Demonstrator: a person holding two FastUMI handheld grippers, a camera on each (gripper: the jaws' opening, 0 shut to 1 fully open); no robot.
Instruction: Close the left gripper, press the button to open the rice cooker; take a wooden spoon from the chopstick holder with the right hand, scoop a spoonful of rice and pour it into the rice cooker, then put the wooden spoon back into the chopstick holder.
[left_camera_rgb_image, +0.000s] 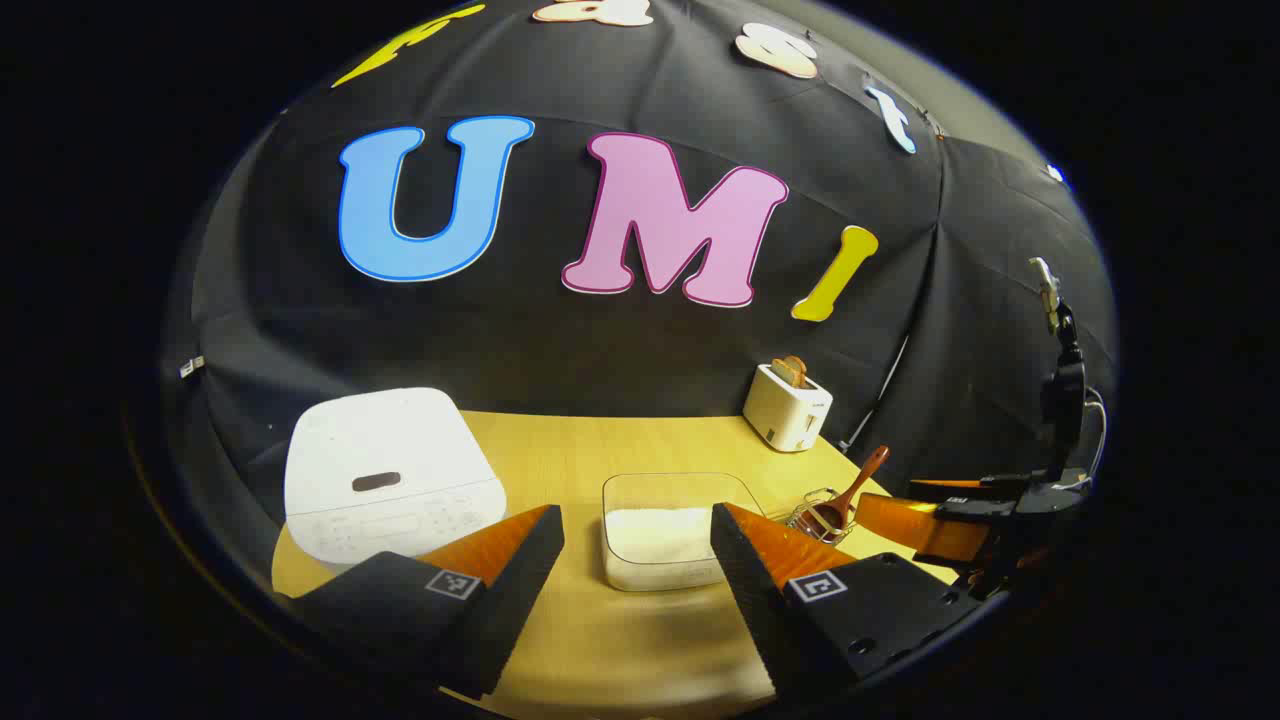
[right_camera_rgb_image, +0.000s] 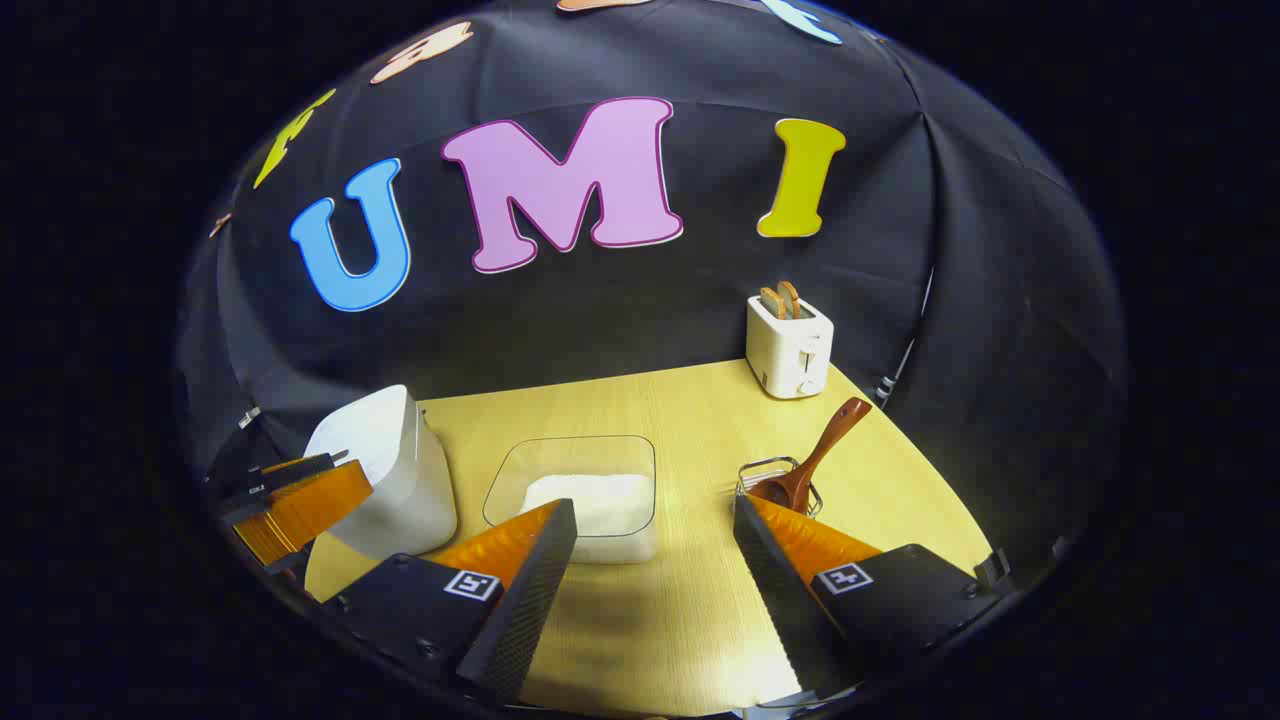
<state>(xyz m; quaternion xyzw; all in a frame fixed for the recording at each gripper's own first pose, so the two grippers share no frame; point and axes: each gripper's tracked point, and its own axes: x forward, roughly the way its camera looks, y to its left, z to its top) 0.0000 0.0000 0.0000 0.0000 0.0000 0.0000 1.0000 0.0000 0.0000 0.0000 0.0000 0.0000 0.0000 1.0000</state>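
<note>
A white rice cooker with its lid down and a dark button on top sits at the table's left; it also stands at left as the rice cooker. A clear container of rice rests mid-table. A wooden spoon leans in a wire chopstick holder. My left gripper hangs open above the table's near edge, nothing between its fingers. My right gripper is open too, its right finger just in front of the holder. The right gripper appears far right, the left gripper far left.
A white toaster with bread slices stands at the back right corner of the light wooden table. A dark stand with a clamp rises at the far right. Black cloth walls close in the table at back and right.
</note>
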